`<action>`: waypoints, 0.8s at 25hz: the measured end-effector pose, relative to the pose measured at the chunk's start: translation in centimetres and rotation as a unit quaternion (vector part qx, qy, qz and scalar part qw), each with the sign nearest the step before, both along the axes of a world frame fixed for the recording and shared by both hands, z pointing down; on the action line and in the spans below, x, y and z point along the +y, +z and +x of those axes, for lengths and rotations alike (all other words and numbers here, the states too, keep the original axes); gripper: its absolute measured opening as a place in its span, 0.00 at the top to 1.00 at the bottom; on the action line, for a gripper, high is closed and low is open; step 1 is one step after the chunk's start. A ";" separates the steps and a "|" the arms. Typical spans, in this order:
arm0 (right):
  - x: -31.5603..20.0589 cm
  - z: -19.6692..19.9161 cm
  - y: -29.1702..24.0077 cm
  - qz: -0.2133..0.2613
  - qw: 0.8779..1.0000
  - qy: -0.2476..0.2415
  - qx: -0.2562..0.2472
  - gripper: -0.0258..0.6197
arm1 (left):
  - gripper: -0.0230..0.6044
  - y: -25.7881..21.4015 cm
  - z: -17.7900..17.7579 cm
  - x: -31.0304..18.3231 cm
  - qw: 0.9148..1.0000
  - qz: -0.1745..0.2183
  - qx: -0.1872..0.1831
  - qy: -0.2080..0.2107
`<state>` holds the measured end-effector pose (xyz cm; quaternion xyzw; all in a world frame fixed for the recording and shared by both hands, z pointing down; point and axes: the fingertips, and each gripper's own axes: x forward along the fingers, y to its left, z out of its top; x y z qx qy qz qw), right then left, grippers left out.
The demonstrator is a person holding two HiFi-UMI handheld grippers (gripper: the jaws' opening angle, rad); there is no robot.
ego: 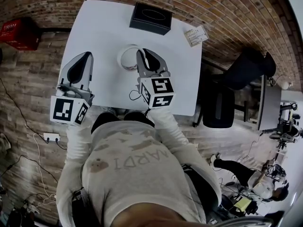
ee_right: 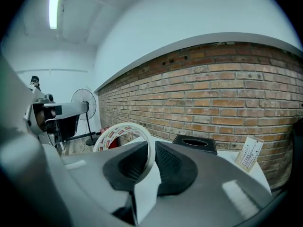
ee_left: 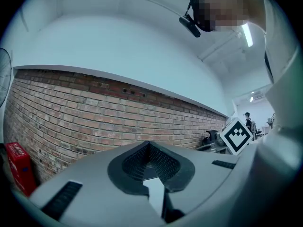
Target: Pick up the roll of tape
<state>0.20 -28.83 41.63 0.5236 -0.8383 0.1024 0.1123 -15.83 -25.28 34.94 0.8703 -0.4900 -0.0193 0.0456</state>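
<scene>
Part of roll of tape [ego: 121,60] behind right tool [ego: 144,54], red box [ego: 19,33] cut by left edge, card [ego: 195,36] print illegible

The person's shirt [ego: 139,161] bears large pale letters — only something like "ARD" can be made out. White print on the red box [ego: 19,32] on the floor, the card [ego: 195,35] on the worktop [ego: 104,41], and the red labels inside the roll of tape [ee_right: 113,132] — all too small to read.
</scene>
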 end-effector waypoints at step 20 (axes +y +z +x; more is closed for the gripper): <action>4.2 2.3 -5.9 0.085 0.996 -0.014 -0.018 0.87 | 0.95 -2.4 2.1 3.7 1.000 0.022 -0.004 -0.013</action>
